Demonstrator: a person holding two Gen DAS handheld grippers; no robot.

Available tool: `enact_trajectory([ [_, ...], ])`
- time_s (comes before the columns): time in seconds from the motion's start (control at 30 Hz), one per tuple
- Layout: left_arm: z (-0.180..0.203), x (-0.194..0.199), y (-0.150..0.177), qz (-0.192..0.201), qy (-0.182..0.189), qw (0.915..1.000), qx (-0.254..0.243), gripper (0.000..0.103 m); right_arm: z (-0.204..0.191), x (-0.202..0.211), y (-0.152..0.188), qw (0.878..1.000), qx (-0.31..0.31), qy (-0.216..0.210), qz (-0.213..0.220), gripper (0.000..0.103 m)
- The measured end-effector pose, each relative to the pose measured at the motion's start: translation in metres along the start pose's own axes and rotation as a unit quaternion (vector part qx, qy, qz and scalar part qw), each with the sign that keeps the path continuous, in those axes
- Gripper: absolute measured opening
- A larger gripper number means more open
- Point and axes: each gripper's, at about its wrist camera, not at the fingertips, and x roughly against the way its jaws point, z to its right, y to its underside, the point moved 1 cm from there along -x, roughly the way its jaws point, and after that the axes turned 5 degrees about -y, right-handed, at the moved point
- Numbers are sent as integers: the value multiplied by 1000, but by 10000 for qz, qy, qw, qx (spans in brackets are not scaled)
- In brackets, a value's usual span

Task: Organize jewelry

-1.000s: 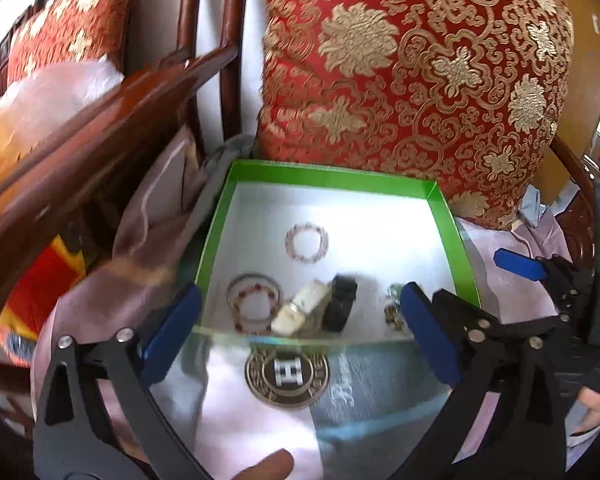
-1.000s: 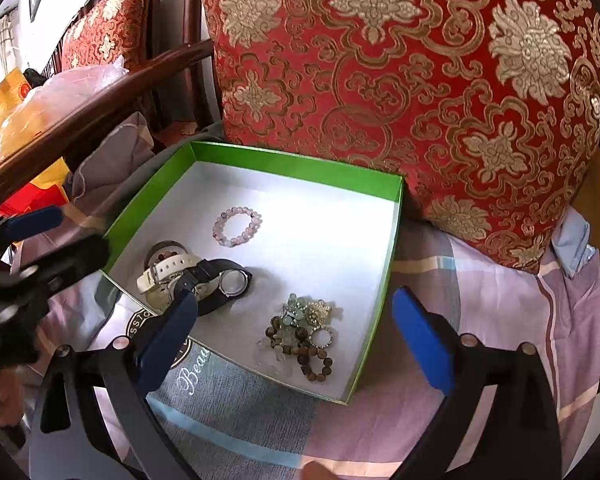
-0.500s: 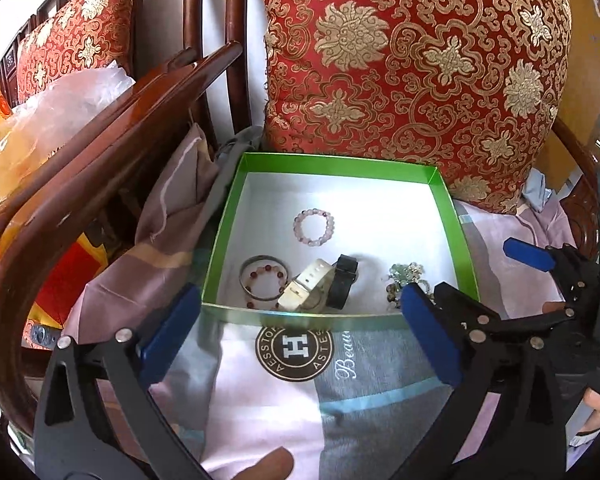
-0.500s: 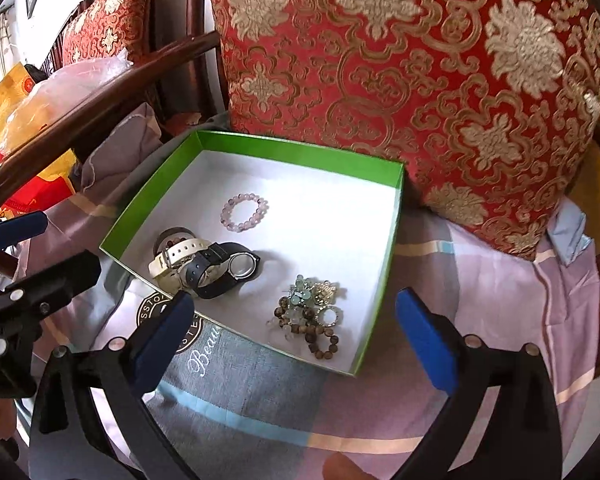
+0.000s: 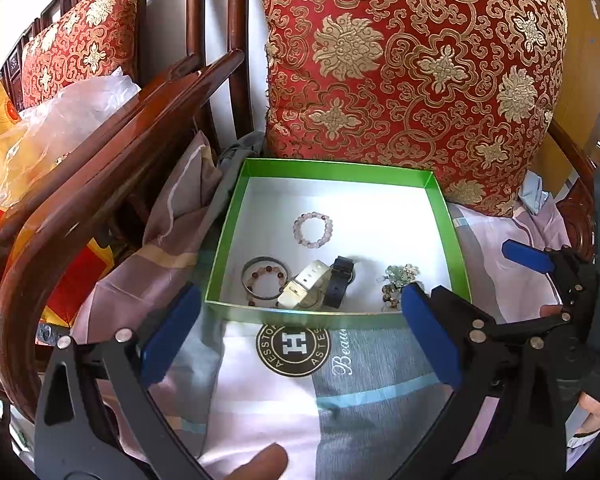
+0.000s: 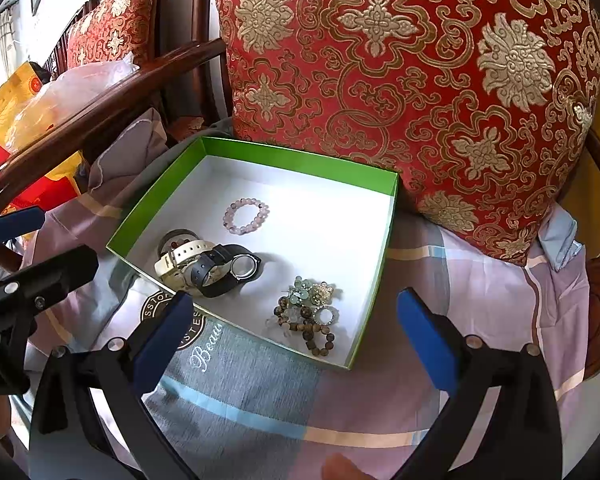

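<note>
A green box with a white floor sits on a chair seat. Inside lie a pink bead bracelet, a metal bangle with a red bead bracelet, a white watch, a black watch and a heap of green and brown bead jewelry. My left gripper is open and empty in front of the box. My right gripper is open and empty over the box's near edge.
A red and gold cushion stands right behind the box. A curved wooden armrest rises on the left. Striped cloth with a round logo covers the seat. Plastic bags lie beyond the armrest.
Both grippers have pulled back and up from the box, so it sits farther away in both views. The jewelry has not moved. Both grippers stay open.
</note>
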Motion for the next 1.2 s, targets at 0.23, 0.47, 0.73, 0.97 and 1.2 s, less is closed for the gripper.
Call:
enact_trajectory([
  [0.23, 0, 1, 1, -22, -33, 10000, 13, 101, -3, 0, 1, 10000, 17, 10, -15, 102],
  [0.47, 3, 4, 3, 5, -45, 10000, -50, 101, -5, 3, 2, 10000, 60, 5, -3, 102],
  [0.73, 4, 5, 4, 13, -37, 10000, -69, 101, -7, 3, 3, 10000, 74, 9, -6, 102],
  [0.97, 6, 5, 6, -4, -63, 9999, -92, 101, -10, 4, 3, 9999, 126, -21, -13, 102],
  [1.2, 9, 4, 7, -28, -53, 9999, -131, 101, -10, 5, 4, 9999, 131, -30, -9, 102],
])
